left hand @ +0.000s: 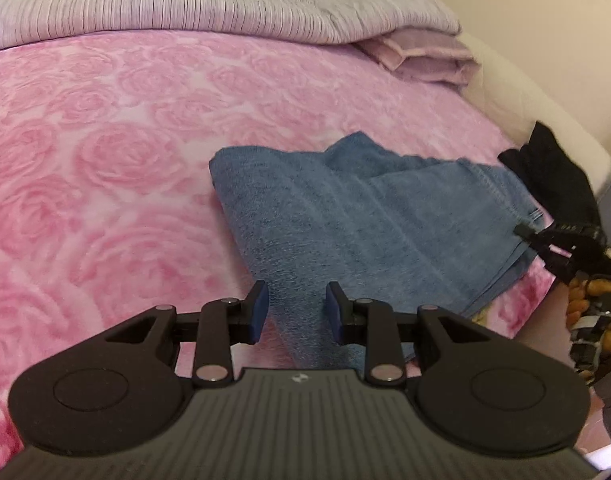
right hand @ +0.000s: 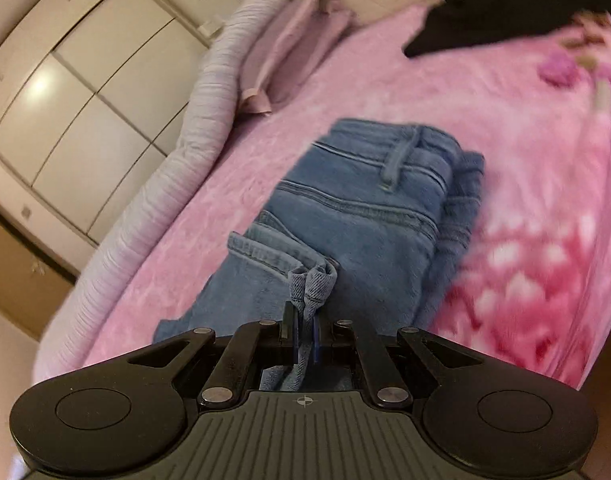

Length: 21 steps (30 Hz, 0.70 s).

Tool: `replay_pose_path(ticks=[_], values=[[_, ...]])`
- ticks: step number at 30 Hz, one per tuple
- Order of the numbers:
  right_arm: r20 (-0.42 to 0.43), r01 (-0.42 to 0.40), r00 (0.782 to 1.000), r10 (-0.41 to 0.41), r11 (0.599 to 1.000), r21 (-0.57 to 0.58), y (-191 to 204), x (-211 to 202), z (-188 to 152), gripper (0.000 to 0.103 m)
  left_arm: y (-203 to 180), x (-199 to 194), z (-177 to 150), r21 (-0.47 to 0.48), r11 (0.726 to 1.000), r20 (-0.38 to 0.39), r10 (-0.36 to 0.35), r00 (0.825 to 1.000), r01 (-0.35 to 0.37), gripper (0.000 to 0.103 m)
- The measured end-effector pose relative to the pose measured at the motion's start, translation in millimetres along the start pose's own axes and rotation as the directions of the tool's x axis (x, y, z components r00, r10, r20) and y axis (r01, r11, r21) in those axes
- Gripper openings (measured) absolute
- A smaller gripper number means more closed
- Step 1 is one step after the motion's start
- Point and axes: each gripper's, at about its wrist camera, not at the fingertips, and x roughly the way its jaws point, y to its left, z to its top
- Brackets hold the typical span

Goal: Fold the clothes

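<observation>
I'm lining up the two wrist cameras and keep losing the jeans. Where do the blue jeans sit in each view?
Left wrist: the blue jeans lie right of centre on the pink rose blanket, ahead of the open left gripper.
Right wrist: the blue jeans fill the centre, a hem pinched in the right gripper.
Shared landmark: the folded lilac towel at the blanket's far edge.

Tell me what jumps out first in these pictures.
Blue jeans, partly folded, lie mid-bed on a pink rose blanket. The right gripper is shut on a bunched hem of the jeans, while the left gripper hovers open at their near edge. A black garment sits at the bed's right side.
</observation>
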Motion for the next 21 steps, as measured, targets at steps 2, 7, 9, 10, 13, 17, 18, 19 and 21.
replay_pose_path(ticks=[2,7,9,10,13,17,18,19,21], values=[[0.003,-0.011,1.0,0.011,1.0,-0.017,1,-3,4,0.005,-3,7,2,0.015,1.0,-0.017,0.006,1.0,-0.006,0.025],[0.119,-0.155,0.976,0.182,0.966,-0.206,34,-30,27,0.005,-10,12,6,0.023,1.0,-0.019,0.0,1.0,0.001,0.026],[0.163,-0.092,0.978,0.13,0.971,-0.22,28,-30,38,0.005,-15,18,8,0.021,0.999,-0.023,-0.034,0.999,0.035,0.029],[0.159,-0.043,0.985,0.07,0.985,-0.17,14,-26,45,0.005,-19,21,9,0.02,0.999,-0.027,-0.05,0.998,0.05,0.03],[0.097,0.046,0.994,-0.045,0.999,-0.009,-33,-7,58,0.005,-36,33,12,0.073,0.996,-0.05,-0.038,0.998,0.042,0.025],[0.14,0.003,0.99,0.014,0.993,-0.121,-18,-18,64,0.005,-48,39,12,0.104,0.992,-0.059,-0.059,0.997,0.065,0.025],[0.156,-0.024,0.987,0.045,0.99,-0.137,-13,-21,67,0.005,-49,40,12,0.105,0.992,-0.059,-0.059,0.997,0.065,0.025],[0.173,-0.052,0.982,0.079,0.987,-0.152,-8,-24,71,0.005,-50,41,12,0.104,0.992,-0.059,-0.058,0.997,0.064,0.025],[0.206,-0.054,0.974,0.09,0.983,-0.175,-6,-26,81,0.005,-51,44,12,0.096,0.993,-0.065,-0.062,0.996,0.068,0.025]])
